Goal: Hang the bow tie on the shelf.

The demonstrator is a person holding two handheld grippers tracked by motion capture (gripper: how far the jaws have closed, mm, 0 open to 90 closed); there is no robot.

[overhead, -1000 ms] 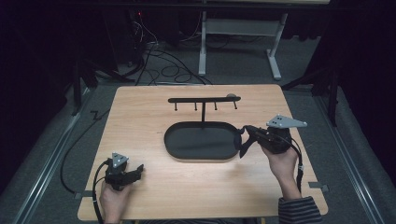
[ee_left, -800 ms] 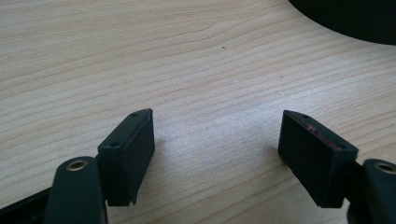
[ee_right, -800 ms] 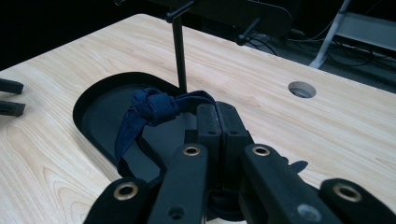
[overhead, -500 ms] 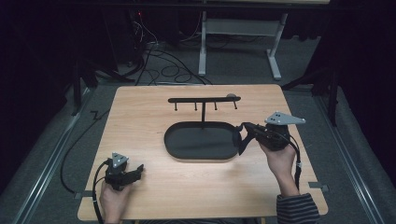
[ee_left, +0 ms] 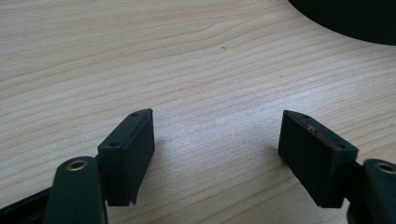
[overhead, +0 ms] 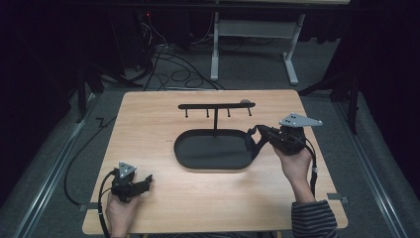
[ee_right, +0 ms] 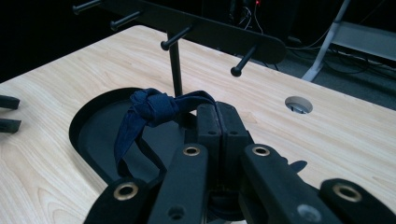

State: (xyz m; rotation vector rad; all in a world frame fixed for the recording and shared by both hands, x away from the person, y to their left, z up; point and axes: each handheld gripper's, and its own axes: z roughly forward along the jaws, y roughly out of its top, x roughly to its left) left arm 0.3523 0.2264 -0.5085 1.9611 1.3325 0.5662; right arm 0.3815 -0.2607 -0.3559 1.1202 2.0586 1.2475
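A black rack with several pegs stands on a post rising from a black oval base mid-table. My right gripper hovers over the base's right end, pointing left, shut on a dark blue knotted fabric loop. The loop hangs from the closed jaws, just in front of the post and below the pegs. My left gripper rests on the wood at the near left, open with nothing between its fingers.
The wooden table has a round cable hole behind the rack's right end. Dark floor, cables and a white desk frame lie beyond the far edge. The left gripper's fingertips show at the left edge.
My right gripper, with the blue loop in it, has shifted slightly up and toward the rack. The left gripper has stayed in place.
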